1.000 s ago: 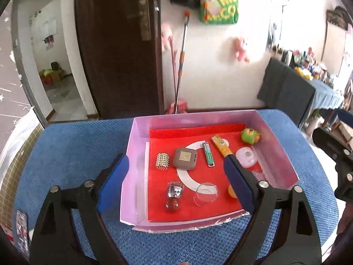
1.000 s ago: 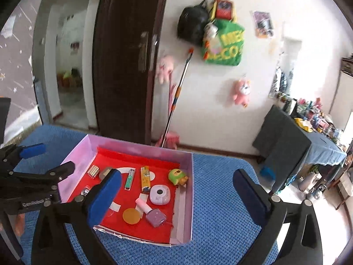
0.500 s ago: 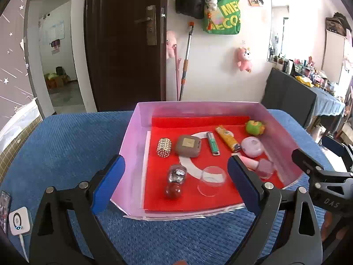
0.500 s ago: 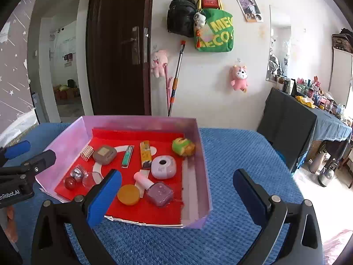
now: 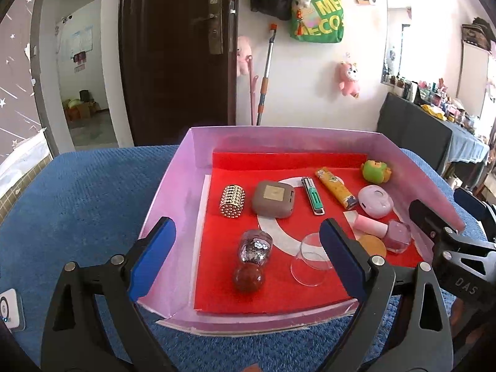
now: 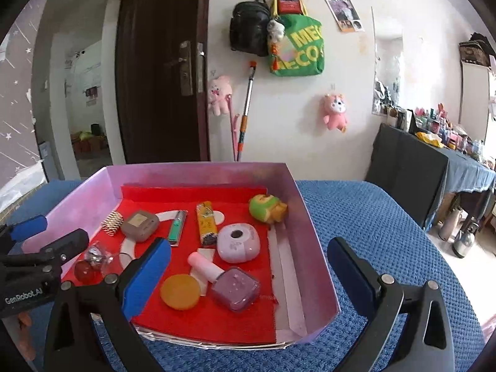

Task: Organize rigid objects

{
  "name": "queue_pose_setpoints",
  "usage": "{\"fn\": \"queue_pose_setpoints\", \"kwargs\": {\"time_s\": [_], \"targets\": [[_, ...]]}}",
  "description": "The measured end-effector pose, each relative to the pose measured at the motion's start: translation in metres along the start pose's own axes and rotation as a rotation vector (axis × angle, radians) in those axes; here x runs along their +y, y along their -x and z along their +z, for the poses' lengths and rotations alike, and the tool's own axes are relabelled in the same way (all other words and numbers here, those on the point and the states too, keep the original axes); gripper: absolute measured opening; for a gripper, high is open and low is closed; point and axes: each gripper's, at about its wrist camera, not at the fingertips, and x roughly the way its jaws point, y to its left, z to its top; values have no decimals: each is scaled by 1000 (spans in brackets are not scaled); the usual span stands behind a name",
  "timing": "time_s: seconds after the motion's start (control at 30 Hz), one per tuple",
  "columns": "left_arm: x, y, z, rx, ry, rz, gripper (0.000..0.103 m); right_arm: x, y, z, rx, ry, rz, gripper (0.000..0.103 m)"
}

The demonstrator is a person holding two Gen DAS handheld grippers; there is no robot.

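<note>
A pink-walled tray point(image 5: 186, 167) with a red liner sits on a blue textured cloth point(image 5: 77, 192). Left gripper point(image 5: 246, 255) and right gripper point(image 6: 248, 271) both hover at the tray's near edge, jaws spread wide, holding nothing. Seen from the right wrist, the left gripper's body reads "GenRobot.AI"; seen from the left wrist, the right gripper shows "DAS", the rest cut off. A green bag point(image 6: 297, 51) on the wall bears "ME" over "ECO", partly folded away.

Tray contents: studded gold cylinder point(image 5: 232, 201), taupe case point(image 5: 272, 199), nail clipper point(image 5: 313, 196), yellow lighter point(image 5: 336, 187) with print too small to read, green toy point(image 5: 375, 172), round lilac case point(image 5: 375, 201), nail polish bottle point(image 6: 234, 288), orange disc point(image 6: 180, 291), glitter bottle with red ball cap point(image 5: 251, 263), and a clear cup point(image 5: 310, 263), possibly lying on its side. The left finger point(image 6: 145, 274) of the right gripper hides part of the liner.
</note>
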Motion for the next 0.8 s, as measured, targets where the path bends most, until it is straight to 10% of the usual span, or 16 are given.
{"fn": "queue_pose_setpoints", "kwargs": {"time_s": [0.8], "targets": [[-1, -15, -5, 23, 5, 25, 96, 12, -5, -2, 33, 62, -36, 103]]}}
